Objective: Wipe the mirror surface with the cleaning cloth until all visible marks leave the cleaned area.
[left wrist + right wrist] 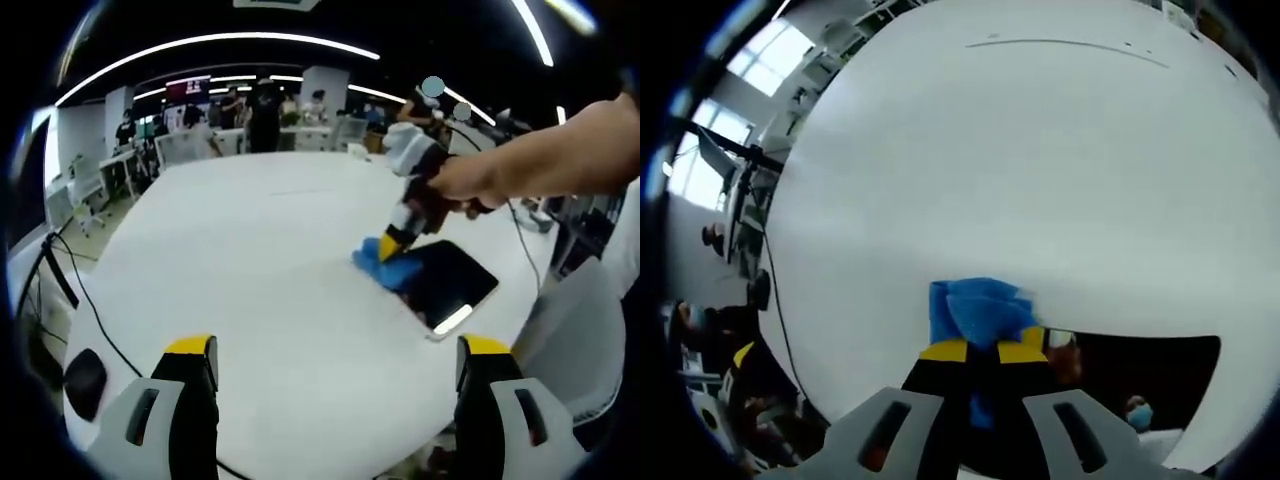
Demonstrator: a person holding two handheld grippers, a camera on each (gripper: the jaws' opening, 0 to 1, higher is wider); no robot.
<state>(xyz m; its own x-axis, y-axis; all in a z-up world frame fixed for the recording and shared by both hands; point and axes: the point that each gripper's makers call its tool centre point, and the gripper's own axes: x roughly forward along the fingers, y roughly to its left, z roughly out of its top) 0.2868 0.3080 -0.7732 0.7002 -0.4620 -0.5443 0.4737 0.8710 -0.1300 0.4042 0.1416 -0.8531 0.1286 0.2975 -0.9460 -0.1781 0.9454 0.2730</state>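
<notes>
Wipe judged underway: cloth [978, 312] clamped in right gripper [982, 351] at mirror [447, 282] edge, marks unverifiable, left gripper [337, 362] held wide, empty

The worktop [250, 260] is plain white. The cloth [978, 312] is bright blue. The mirror [445, 283] looks black, with a pale glint near one corner. Both tongs, left [340, 362] and right [983, 352], have yellow tips on black jaws and grey bodies.
</notes>
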